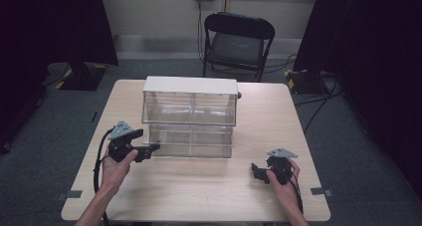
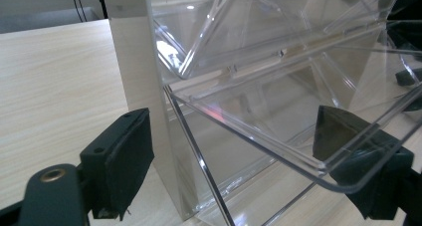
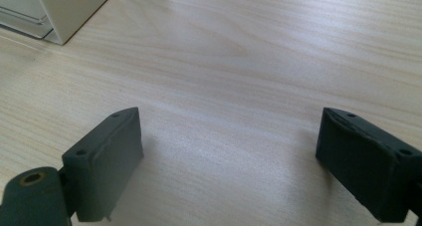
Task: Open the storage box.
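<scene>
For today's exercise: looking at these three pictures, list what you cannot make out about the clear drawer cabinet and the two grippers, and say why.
- Drawer cabinet, high view: any contents too small and lost in glare.
- Left gripper, its own view: the tilted bottom drawer covers one pad, so contact is unclear.
- Right gripper, high view: jaws too small; its own view shows them wide apart over the table.
- Cabinet's back: hidden by itself.

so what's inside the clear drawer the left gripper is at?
Nothing visible inside the lower left drawer: through its clear walls only the table shows. Reflections blur its back corners, so a small item there can't be ruled out. The left gripper sits at its front.
</scene>
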{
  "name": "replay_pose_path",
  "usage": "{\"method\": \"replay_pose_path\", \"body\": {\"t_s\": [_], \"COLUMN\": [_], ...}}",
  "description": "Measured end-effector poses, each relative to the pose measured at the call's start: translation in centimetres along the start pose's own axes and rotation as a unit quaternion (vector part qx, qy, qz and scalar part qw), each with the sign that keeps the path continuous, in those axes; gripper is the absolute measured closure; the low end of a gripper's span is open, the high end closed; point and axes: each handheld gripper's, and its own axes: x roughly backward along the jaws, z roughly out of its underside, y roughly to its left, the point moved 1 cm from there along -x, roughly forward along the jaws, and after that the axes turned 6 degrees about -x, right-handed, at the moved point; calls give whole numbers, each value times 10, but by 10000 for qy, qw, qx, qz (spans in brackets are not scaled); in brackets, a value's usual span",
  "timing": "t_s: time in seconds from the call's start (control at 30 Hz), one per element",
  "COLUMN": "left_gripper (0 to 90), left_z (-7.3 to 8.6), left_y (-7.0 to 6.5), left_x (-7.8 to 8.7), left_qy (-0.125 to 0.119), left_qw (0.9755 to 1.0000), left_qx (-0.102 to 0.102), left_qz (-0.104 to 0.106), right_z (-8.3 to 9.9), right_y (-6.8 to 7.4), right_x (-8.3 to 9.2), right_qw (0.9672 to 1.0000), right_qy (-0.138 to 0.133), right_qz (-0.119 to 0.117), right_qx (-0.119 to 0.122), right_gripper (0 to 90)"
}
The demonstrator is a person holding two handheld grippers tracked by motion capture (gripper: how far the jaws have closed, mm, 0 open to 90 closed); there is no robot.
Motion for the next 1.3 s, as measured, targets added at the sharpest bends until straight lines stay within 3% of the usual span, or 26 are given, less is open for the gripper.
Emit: {"method": "replay_pose_path", "body": {"t_s": [1.3], "left_gripper": [158], "left_z": [-10], "left_y": [-3], "left_x": [-2], "left_qy": [-77], "left_qw": [10000], "left_qx": [-22], "left_qz": [17], "right_z": [0], "right_y": [0], "right_x": [0], "right_qw": [10000], "right_qy": [0], "right_qz": [0], "right_qx": [-1], "right_gripper": [104]}}
